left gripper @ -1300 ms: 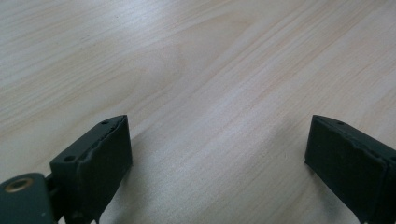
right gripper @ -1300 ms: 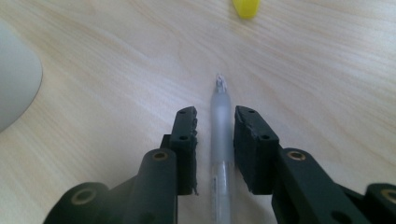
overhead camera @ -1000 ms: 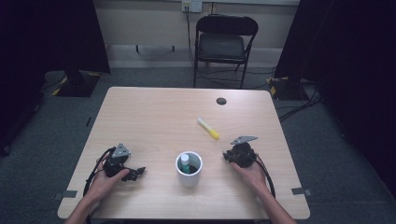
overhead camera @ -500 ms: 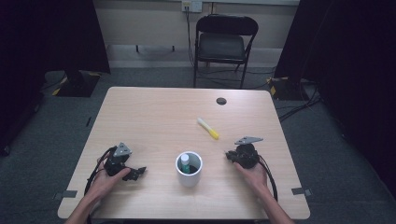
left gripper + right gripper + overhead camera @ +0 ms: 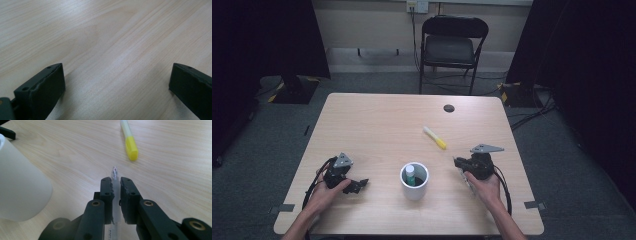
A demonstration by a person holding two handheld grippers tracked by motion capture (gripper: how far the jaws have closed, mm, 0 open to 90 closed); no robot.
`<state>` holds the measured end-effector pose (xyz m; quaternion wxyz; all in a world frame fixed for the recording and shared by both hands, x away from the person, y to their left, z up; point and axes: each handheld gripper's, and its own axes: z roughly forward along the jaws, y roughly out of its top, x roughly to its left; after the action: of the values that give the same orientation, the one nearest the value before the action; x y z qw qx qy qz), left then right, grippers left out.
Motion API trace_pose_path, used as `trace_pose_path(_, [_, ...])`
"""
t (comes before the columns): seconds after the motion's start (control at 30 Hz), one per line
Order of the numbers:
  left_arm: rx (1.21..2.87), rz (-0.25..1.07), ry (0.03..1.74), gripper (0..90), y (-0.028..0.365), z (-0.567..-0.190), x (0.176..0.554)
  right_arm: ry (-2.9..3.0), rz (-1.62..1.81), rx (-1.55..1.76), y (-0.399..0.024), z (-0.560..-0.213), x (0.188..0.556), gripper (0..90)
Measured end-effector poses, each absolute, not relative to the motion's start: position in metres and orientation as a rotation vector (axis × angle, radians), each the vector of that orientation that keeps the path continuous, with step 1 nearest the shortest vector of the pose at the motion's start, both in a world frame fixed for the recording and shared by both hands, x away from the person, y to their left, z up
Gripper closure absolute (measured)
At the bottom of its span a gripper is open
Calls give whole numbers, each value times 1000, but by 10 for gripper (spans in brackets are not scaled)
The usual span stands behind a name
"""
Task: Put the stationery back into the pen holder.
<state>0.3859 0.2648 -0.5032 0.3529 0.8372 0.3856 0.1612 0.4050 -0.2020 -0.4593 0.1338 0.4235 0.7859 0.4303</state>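
The right gripper view shows the right gripper [image 5: 114,182] clamped on a clear pen [image 5: 114,173], its tip poking past the jaws; the high view leaves that pen too small to tell. The left gripper [image 5: 116,80] stands wide apart over bare wood. The pale wood surface [image 5: 377,120] sits on grey carpet before a folding chair [image 5: 453,47]. A yellow-capped marker [image 5: 129,141] lies just ahead of the right gripper; a white cup [image 5: 414,181] holding a green-tipped marker [image 5: 410,174] stands between the grippers.

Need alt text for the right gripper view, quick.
The right gripper is shut on a thin clear plastic pen above the light wooden table. A yellow-capped marker lies ahead; a white cylindrical cup stands left.
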Motion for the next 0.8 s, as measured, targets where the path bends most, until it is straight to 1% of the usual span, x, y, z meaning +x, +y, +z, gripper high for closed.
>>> trace_pose_path(0.8, [2164, 417, 999, 0, 265, -503, 386, 2200, 1422, 1112, -193, -431, 394, 810])
